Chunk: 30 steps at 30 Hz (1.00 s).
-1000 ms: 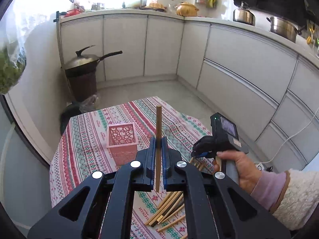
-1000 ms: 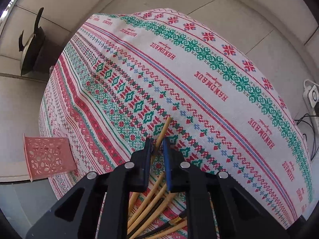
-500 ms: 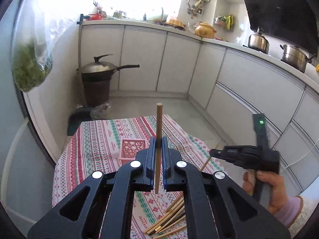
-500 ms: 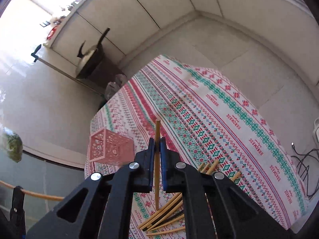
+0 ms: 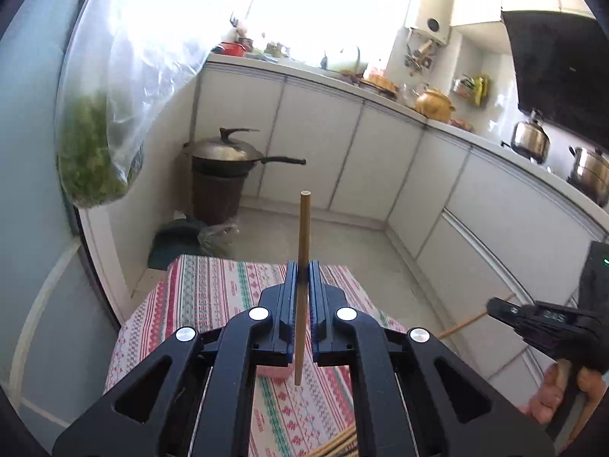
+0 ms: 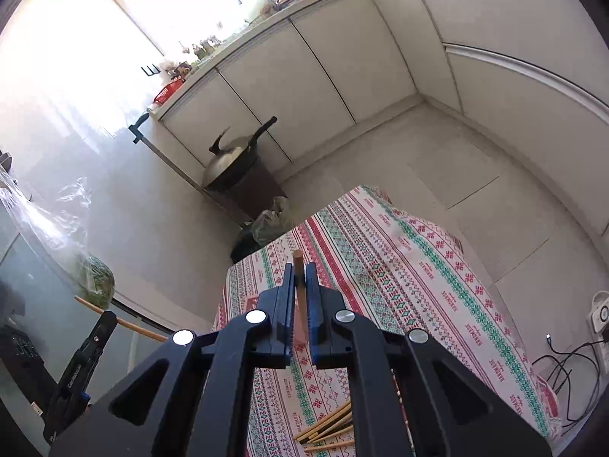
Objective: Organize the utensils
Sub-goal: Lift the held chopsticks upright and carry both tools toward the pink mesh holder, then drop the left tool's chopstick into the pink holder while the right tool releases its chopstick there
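Observation:
My left gripper [image 5: 300, 266] is shut on a wooden chopstick [image 5: 303, 228] that stands upright between the pads, high above the table. My right gripper [image 6: 300, 268] is shut on another chopstick [image 6: 298, 262]; it shows at the right of the left wrist view [image 5: 502, 306] with its chopstick [image 5: 464, 321] sticking out sideways. The pink perforated holder [image 5: 276, 373] is mostly hidden under the left gripper. Several loose chopsticks [image 6: 325, 430] lie on the patterned tablecloth [image 6: 399, 266] near its front edge.
A lidded wok on a dark bin [image 5: 220, 175] stands on the floor beyond the table. A plastic bag of greens [image 5: 91, 160] hangs at the left. White cabinets [image 5: 495, 205] run along the back and right. Cables and a socket strip [image 6: 593, 327] lie on the floor.
Both grippers have risen and tilted up from the table, each with a chopstick. The right gripper picked its chopstick from the pile a second ago.

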Tool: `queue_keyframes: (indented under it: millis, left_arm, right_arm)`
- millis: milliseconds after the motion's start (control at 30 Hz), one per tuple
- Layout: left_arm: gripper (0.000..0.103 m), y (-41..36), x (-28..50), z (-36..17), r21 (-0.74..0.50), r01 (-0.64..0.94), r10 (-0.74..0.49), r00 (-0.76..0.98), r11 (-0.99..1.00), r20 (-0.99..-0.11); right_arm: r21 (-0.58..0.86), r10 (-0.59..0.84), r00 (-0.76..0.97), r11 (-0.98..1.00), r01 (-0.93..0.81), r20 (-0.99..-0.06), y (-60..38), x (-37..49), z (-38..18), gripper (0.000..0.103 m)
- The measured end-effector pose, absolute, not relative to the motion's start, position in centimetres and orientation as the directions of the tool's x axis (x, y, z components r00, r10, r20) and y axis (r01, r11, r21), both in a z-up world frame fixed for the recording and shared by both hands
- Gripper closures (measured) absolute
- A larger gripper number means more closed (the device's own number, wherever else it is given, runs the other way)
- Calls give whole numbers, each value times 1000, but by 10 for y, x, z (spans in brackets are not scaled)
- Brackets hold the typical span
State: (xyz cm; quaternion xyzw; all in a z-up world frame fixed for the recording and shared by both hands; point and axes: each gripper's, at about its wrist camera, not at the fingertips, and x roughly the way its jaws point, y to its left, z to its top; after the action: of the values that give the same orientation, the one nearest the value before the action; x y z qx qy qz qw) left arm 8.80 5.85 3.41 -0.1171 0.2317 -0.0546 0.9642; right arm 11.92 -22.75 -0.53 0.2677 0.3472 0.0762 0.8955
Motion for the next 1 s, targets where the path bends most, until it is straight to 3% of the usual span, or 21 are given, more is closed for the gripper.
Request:
queue_keyframes:
  millis: [167, 400, 533, 733, 1000]
  left_arm:
    - [98, 66, 121, 31, -286, -2, -125, 897, 958, -425]
    - [95, 66, 167, -3, -299, 3, -157, 857, 954, -491]
    - [88, 73, 166, -15, -313, -15, -163, 829, 950, -534]
    - [69, 106, 141, 9, -397, -58, -148, 871, 916, -468]
    - [68, 108, 142, 6, -390, -68, -144, 860, 918, -489]
  right_arm:
    - [521, 332, 760, 853, 10, -558, -219, 134, 17, 97]
    - [518, 372, 737, 854, -35, -564, -194, 159, 24, 97]
    - [514, 385, 721, 857, -46, -576, -181, 169, 22, 97]
    - [496, 390, 699, 866, -59, -599, -159, 186, 16, 97]
    - [470, 372, 678, 882, -44, -634, -130, 212, -2, 97]
